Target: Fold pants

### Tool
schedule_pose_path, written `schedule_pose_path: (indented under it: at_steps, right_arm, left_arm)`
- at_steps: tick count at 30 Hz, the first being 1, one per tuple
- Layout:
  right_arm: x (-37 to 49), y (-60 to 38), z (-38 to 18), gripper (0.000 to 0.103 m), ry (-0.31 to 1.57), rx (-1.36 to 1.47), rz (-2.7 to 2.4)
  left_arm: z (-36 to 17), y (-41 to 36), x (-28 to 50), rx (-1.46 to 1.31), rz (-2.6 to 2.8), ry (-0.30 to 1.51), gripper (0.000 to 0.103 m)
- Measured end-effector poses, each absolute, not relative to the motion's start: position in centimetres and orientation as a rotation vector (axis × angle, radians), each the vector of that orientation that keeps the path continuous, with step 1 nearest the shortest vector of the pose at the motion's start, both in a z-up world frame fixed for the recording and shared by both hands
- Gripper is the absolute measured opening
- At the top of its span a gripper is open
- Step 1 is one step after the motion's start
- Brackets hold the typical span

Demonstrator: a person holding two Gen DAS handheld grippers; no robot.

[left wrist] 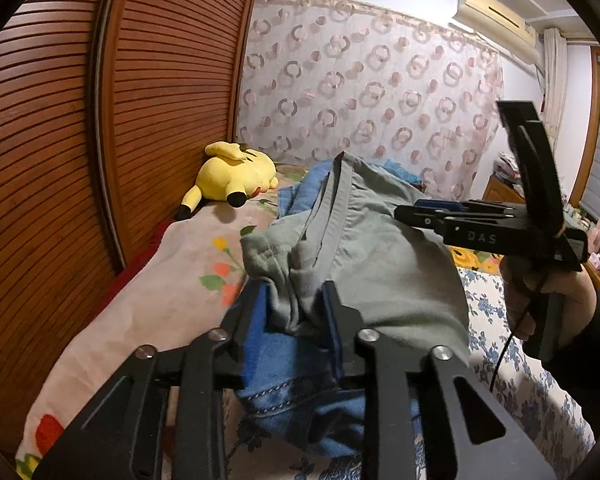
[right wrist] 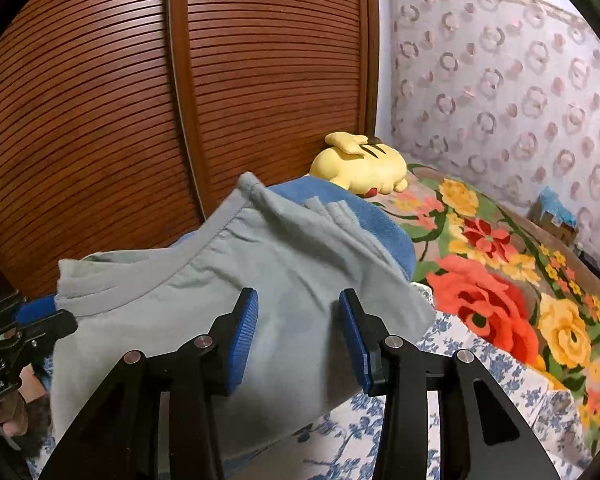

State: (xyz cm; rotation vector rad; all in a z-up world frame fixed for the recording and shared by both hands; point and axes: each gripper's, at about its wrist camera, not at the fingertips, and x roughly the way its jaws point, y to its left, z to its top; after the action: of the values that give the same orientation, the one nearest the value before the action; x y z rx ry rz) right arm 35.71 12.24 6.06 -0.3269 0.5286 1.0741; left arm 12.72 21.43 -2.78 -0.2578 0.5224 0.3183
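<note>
Grey-green pants (left wrist: 380,264) (right wrist: 220,280) lie folded on top of blue jeans (left wrist: 284,392) on the bed, their waistband toward the wardrobe. My left gripper (left wrist: 292,292) stands at the near edge of the pile, open, with a bunched fold of the grey pants loose between its blue pads. In the right wrist view it (right wrist: 40,320) shows at the far left by the waistband. My right gripper (right wrist: 298,300) hovers open over the middle of the pants, nothing between its pads. In the left wrist view it (left wrist: 404,212) reaches in from the right, held by a hand (left wrist: 548,300).
A yellow plush toy (left wrist: 236,176) (right wrist: 364,164) lies at the bed's far end beside the slatted wooden wardrobe doors (left wrist: 60,160) (right wrist: 180,100). A bright flowered blanket (right wrist: 500,280) and a blue-and-white floral sheet (left wrist: 520,380) cover the bed. A patterned curtain (left wrist: 360,80) hangs behind.
</note>
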Motion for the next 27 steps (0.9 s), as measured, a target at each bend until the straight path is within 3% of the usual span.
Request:
schedule_pose_path:
  at_steps: [5, 7, 11, 18, 27]
  right_arm:
    - [33.7, 11.0, 6.2, 0.044, 0.492, -0.298, 1.069]
    - [32.9, 10.7, 6.2, 0.046, 0.486, -0.293, 1.067]
    - [32.3, 10.2, 6.1, 0.051, 0.492, -0.297, 1.071]
    - [31.5, 9.3, 6.2, 0.074, 0.506, -0.278, 1.066]
    - [28.8, 7.1, 6.2, 0.076, 0.510, -0.264, 1.028]
  left_arm:
    - [-2.4, 21.3, 12.0, -0.233, 0.324, 0.531, 0.061]
    - [-2.2, 21.2, 11.6, -0.232, 0.325, 0.517, 0.082]
    - [-1.8, 21.4, 10.9, -0.239, 0.339, 0.506, 0.088]
    - [-1.6, 21.2, 10.1, -0.210, 0.356, 0.521, 0.089]
    - [-2.3, 20.0, 9.1, -0.203, 0.329, 0.566, 0.089]
